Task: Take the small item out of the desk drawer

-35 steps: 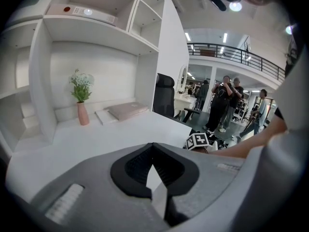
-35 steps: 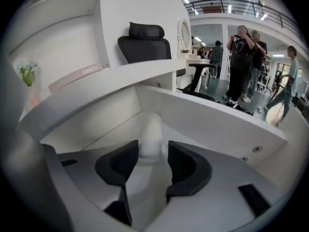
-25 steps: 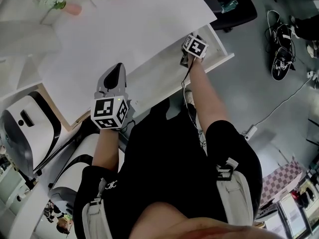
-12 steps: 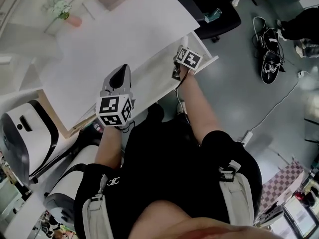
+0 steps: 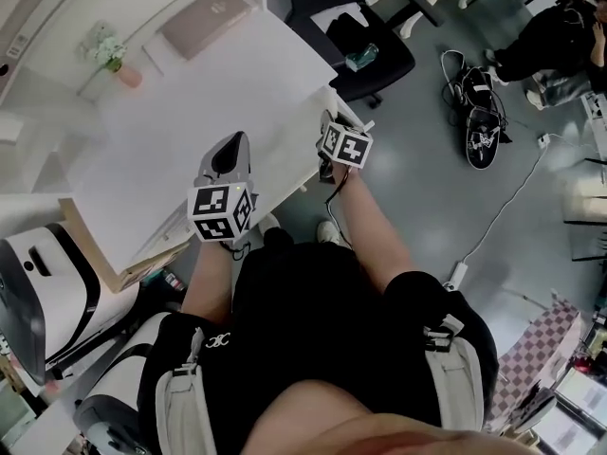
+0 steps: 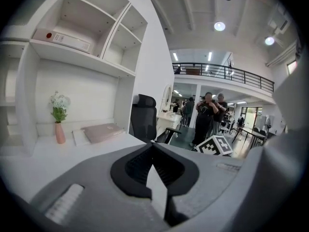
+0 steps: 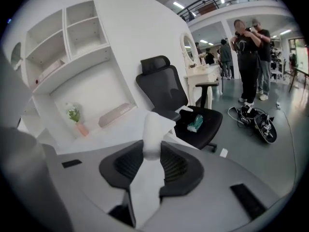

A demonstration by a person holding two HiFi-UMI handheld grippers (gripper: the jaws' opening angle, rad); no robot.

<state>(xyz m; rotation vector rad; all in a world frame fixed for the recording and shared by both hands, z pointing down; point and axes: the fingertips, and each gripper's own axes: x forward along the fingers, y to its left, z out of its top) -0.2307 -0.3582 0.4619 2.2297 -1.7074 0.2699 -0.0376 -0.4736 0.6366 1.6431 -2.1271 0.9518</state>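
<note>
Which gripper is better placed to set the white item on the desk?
Right. The right gripper has the white item between its jaws, which are closing on it, at the desk edge. The left gripper hangs over the desk with its jaws together and empty.

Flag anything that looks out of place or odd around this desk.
A small teal object lies on the seat of the black office chair, an unusual spot for it. Beyond it, what look like dark shoes lie loose on the floor. The white desk itself looks tidy.
</note>
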